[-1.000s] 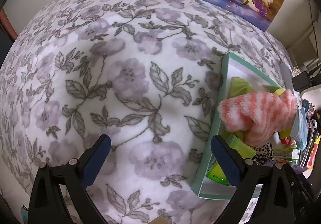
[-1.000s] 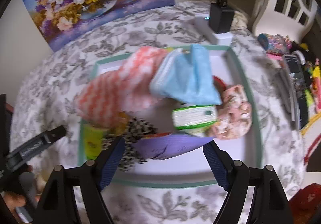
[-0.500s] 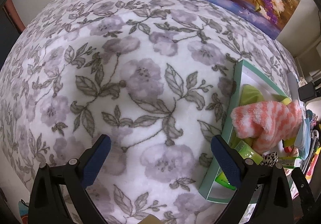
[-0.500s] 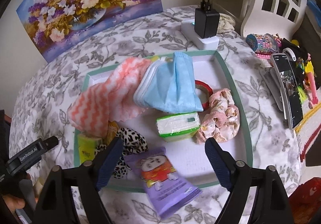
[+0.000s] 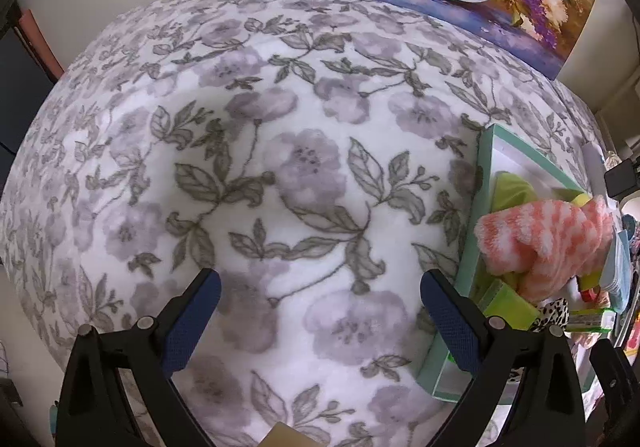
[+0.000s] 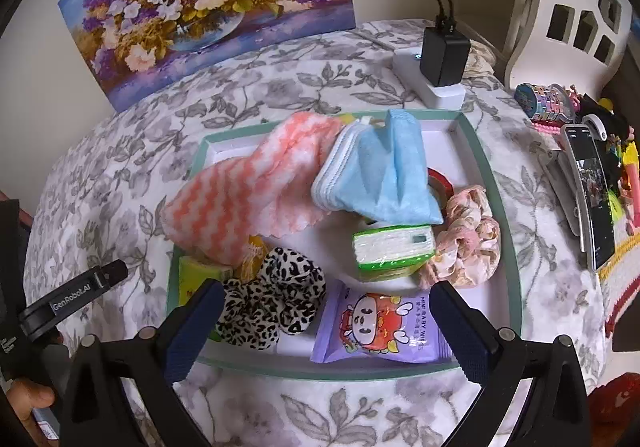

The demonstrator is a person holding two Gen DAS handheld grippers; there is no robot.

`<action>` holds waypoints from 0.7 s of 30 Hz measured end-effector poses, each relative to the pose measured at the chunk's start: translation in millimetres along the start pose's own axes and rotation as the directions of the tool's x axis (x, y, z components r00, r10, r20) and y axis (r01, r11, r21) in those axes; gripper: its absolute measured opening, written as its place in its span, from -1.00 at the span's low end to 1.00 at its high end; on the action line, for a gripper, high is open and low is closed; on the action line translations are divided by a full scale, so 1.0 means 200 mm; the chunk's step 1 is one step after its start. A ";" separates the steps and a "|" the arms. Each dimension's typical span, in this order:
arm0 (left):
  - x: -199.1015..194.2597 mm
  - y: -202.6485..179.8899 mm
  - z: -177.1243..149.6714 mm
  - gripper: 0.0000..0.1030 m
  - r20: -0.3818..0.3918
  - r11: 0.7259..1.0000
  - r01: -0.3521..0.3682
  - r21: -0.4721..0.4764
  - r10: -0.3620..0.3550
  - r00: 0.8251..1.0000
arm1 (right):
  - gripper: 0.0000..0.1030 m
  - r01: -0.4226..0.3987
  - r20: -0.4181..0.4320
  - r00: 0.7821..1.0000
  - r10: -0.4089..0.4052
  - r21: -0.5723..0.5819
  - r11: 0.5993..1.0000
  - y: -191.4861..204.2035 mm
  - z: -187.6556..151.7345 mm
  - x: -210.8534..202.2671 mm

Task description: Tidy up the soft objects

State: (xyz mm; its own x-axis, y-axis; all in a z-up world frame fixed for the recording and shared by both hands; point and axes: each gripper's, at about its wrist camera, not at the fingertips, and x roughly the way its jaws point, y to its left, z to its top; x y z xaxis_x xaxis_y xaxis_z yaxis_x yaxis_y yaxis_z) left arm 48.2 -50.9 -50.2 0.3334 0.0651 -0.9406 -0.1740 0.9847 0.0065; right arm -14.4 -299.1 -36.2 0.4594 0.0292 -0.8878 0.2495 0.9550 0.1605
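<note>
Looking down through my right wrist camera, I see that the purple pack of baby wipes (image 6: 382, 329) now lies flat in the near part of the green-rimmed tray (image 6: 506, 215). A second ago it hung pinched between the fingers of my right gripper (image 6: 326, 331); half a second ago it had already dropped to the tray's near edge. The jaws have just been opening and now stand wide apart, with no pad touching the pack, which shows between them only because it lies beneath. I judge that this item is delivered and the gripper is free for another.

Other soft things share the tray. A coral and white zigzag cloth (image 6: 248, 199) drapes over the far left part, with a folded blue cloth (image 6: 384, 171) overlapping its right edge. A leopard-print scrunchie (image 6: 272, 307) sits just left of the wipes, a green-wrapped tissue pack (image 6: 394, 249) lies in the middle, and a pink floral scrunchie (image 6: 470, 237) rests beside it on the right.

My right gripper tilts steeply downward over the tray's near rim. My left gripper (image 5: 320, 315) also points steeply down, well left of the tray, over bare floral blanket (image 5: 248, 151). Its jaws are spread wide with nothing between them. The left view has drifted slightly away from the tray over the last second.
</note>
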 end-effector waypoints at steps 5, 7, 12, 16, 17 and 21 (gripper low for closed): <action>-0.06 0.02 -0.02 0.94 0.018 1.000 0.014 0.010 -0.014 1.000 | 1.00 -0.009 0.005 1.000 0.009 -0.014 1.000 0.04 -0.01 -0.02; -0.12 0.02 -0.03 0.94 0.040 0.999 0.028 0.021 -0.029 0.999 | 1.00 -0.028 0.008 1.000 0.028 -0.019 0.999 0.06 -0.03 -0.04; -0.21 0.02 -0.08 0.94 0.080 0.997 -0.003 0.073 -0.002 0.997 | 1.00 -0.038 0.024 0.999 0.039 -0.043 0.998 0.12 -0.08 -0.09; -0.27 0.03 -0.12 0.94 0.104 0.995 -0.012 0.096 0.002 0.995 | 1.00 -0.046 0.031 0.998 0.048 -0.056 0.997 0.15 -0.12 -0.12; -0.28 0.03 -0.13 0.94 0.109 0.995 -0.015 0.100 0.004 0.994 | 1.00 -0.046 0.032 0.998 0.048 -0.058 0.997 0.16 -0.13 -0.12; -0.31 0.07 -0.19 0.94 0.105 0.994 -0.030 0.101 0.019 0.994 | 1.00 -0.050 0.038 0.998 0.052 -0.068 0.996 0.17 -0.16 -0.14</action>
State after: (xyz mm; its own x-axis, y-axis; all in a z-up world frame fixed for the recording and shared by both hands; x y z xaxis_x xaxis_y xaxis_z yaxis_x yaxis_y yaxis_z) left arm -10.4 -48.2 -5.0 0.4254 0.1003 -0.8994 -0.0889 0.9937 0.0687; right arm -45.5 -257.9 -19.3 0.5035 0.0680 -0.8613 0.1678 0.9702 0.1747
